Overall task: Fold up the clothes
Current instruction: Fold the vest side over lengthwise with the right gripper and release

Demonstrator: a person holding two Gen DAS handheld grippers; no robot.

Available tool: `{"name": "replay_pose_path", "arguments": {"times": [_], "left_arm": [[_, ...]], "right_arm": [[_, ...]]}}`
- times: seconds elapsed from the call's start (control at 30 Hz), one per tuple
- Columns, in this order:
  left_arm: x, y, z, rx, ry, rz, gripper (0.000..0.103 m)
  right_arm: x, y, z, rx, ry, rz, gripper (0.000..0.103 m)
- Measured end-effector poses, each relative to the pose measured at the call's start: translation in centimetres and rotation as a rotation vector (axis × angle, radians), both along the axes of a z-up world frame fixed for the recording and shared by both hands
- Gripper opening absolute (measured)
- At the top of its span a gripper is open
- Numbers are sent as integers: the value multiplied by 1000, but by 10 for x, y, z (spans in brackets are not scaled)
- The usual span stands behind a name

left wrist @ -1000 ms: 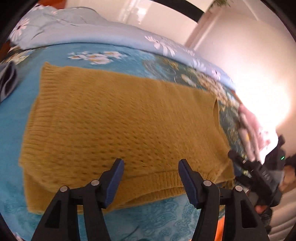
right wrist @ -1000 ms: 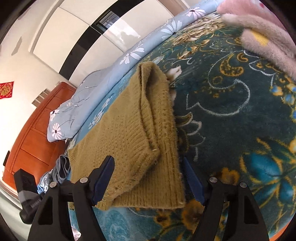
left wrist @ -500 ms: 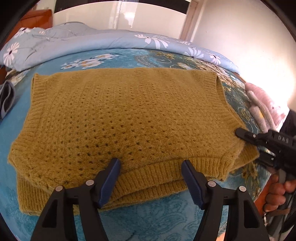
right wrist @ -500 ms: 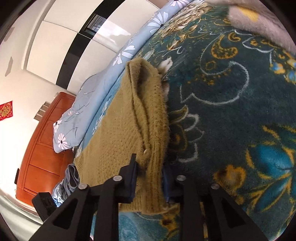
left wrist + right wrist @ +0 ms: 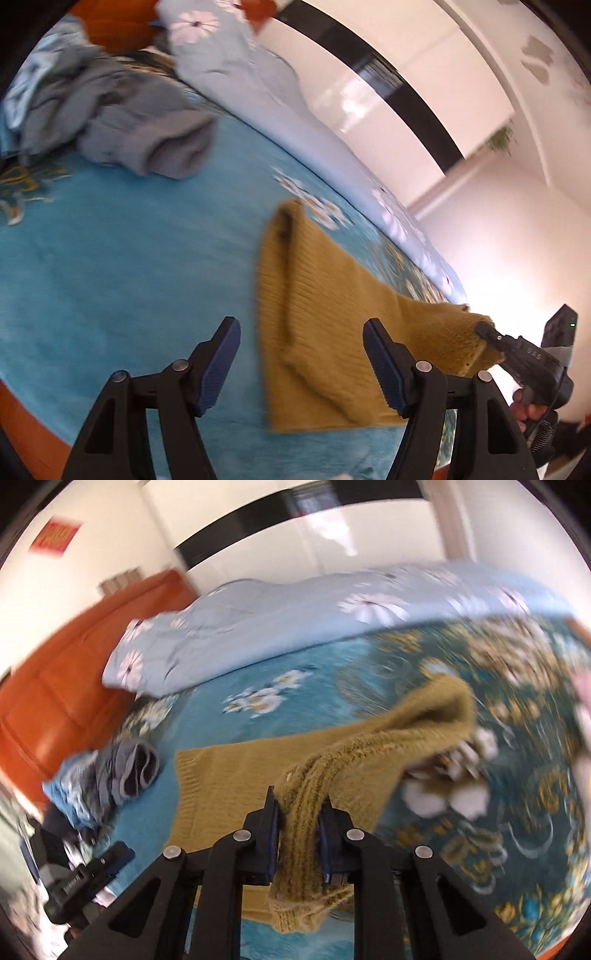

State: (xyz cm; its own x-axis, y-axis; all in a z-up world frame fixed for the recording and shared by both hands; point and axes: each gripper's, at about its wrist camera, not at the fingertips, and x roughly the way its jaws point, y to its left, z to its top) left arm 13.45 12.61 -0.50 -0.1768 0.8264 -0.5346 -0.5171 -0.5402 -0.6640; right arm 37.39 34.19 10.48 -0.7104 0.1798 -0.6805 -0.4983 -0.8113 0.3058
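Note:
A mustard-yellow knit sweater (image 5: 317, 332) lies folded on the blue flowered bedspread (image 5: 110, 258). My left gripper (image 5: 301, 362) is open, its blue-padded fingers straddling the sweater's near left edge without gripping it. My right gripper (image 5: 297, 834) is shut on the sweater's (image 5: 236, 771) right edge and holds that bunched edge lifted off the bed. It also shows at the right of the left wrist view (image 5: 491, 334), pinching the raised corner.
A heap of grey clothes (image 5: 110, 107) lies at the far left of the bed, also in the right wrist view (image 5: 122, 771). A light blue flowered duvet (image 5: 295, 616) lies along the back. An orange wooden headboard (image 5: 55, 686) stands left. Pink garment (image 5: 581, 690) at right edge.
My right gripper, shut on the sweater's right edge, has lifted it and swung left. My left gripper has swung toward the sweater's left end, still open.

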Motion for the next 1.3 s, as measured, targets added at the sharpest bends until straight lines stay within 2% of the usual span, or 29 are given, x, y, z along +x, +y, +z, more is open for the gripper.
{"name": "replay_pose_path", "arguments": {"times": [0.13,0.23,0.3,0.4,0.5,0.6,0.7,0.77,0.83,0.97,1.07,1.17,1.27,1.3], "left_arm": [[-24,-31,-19,-8,-57,67,73],[-32,-40,-32,-20,-86,85,73],[-36,-43,-39,-30,-103,90,73],[-38,-43,-44,-24,-128,78,73],[-37,-42,-48,-22,-135,58,73],[-36,-33,-50,-17,-149,42,73],[-34,-22,-49,-7,-166,26,73],[-35,-14,-47,4,-164,15,73],[-32,-7,-46,11,-162,0,74],[-21,16,-43,3,-164,-48,76],[-9,35,-41,-39,-150,-94,77],[3,50,-44,-118,-117,-107,77],[11,54,-46,-104,-129,-113,69],[13,54,-46,-97,-135,-117,59]], "right_arm": [[-60,-48,20,146,-76,185,19],[-90,-92,-5,181,-150,337,19],[-104,-111,-27,195,-229,402,19],[-119,-117,-59,158,-317,408,19],[-126,-116,-70,128,-327,383,20],[-127,-122,-69,133,-318,377,26],[-123,-131,-67,106,-280,461,37],[-111,-130,-65,64,-241,517,38],[-92,-118,-59,43,-192,469,38],[-43,-66,-55,-16,-107,225,39],[-3,-25,-70,-148,-61,33,43],[33,1,-84,-249,-19,-70,52],[44,7,-100,-311,-27,-122,54],[44,7,-106,-338,-22,-131,54]]}}
